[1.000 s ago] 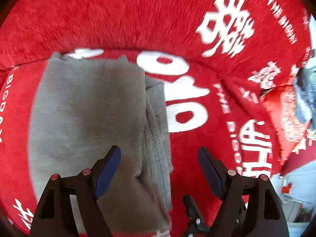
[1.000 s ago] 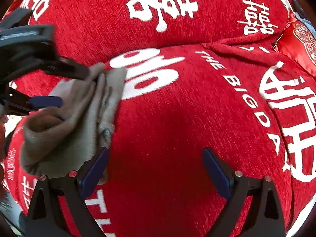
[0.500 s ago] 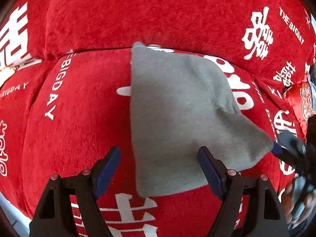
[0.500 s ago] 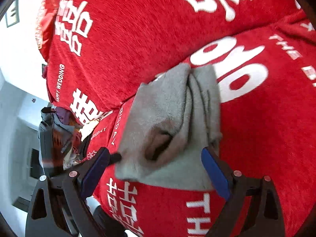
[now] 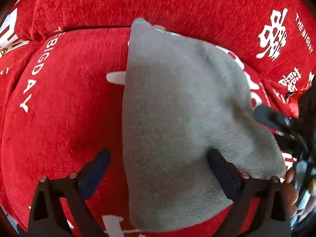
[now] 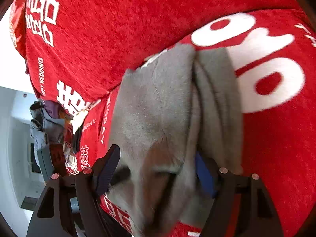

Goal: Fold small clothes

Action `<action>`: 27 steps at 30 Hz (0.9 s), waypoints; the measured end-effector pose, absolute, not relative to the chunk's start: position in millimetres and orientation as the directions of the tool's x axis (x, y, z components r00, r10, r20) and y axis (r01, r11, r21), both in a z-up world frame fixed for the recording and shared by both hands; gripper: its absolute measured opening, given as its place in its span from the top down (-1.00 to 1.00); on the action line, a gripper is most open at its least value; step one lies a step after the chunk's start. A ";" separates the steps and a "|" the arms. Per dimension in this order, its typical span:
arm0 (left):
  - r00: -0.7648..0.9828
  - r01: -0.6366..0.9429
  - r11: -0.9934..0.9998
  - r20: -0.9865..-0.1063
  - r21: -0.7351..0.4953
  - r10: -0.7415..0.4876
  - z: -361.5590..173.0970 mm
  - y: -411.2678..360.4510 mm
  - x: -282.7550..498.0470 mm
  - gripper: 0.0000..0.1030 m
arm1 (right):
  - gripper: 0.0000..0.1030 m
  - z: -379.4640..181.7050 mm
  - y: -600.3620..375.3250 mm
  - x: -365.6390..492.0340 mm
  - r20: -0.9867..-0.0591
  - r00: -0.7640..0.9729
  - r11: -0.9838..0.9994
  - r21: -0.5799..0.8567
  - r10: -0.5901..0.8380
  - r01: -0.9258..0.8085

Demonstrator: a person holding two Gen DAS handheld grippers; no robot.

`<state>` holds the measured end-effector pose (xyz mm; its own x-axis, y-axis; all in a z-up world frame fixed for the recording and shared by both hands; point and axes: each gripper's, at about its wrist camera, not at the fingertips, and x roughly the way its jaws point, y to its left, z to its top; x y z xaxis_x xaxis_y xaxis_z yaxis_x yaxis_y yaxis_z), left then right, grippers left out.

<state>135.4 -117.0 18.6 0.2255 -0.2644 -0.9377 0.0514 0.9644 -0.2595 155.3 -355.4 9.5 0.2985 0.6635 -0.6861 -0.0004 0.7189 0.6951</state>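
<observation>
red plush sofa cover (image 5: 65,130) carries the grey garment (image 5: 177,122), partly folded, long axis running from the near edge toward the backrest.
left gripper (image 5: 158,169) hangs over the garment's near end, jaws opening wide, pads clear of the cloth, one to each side of its left part. right gripper (image 6: 156,169) is at the layered right edge, jaws closing with the bunched fold (image 6: 213,98) between them; contact not confirmed. judgement: right hand is nearer the fold.
</observation>
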 end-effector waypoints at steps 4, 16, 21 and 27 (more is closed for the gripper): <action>0.231 0.054 0.955 -0.927 -0.292 -0.296 28.2 -118.3 129.7 -0.93 | 0.65 7.6 -346.7 170.3 -0.762 0.291 0.801 0.598 0.579 -0.027; 0.188 0.128 0.953 -0.937 -0.274 -0.295 22.8 -155.8 120.9 -0.93 | 0.51 4.7 -375.3 154.6 -0.768 0.369 0.840 0.538 0.523 -0.069; 0.323 0.121 0.963 -0.908 -0.241 -0.268 66.3 -135.2 113.2 -0.93 | 0.25 43.7 -387.3 138.9 -0.777 0.494 0.909 0.409 0.391 -0.077; 0.327 0.205 0.945 -0.893 -0.253 -0.310 73.2 -171.7 118.6 -0.93 | -0.04 74.1 -351.8 162.6 -0.754 0.513 0.912 0.331 0.410 -0.242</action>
<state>118.6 -171.7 73.2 0.3266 -0.3103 -0.8928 0.2054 0.9453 -0.2534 162.6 -351.8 74.1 0.5134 0.4097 -0.7540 -0.2417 0.9122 0.3310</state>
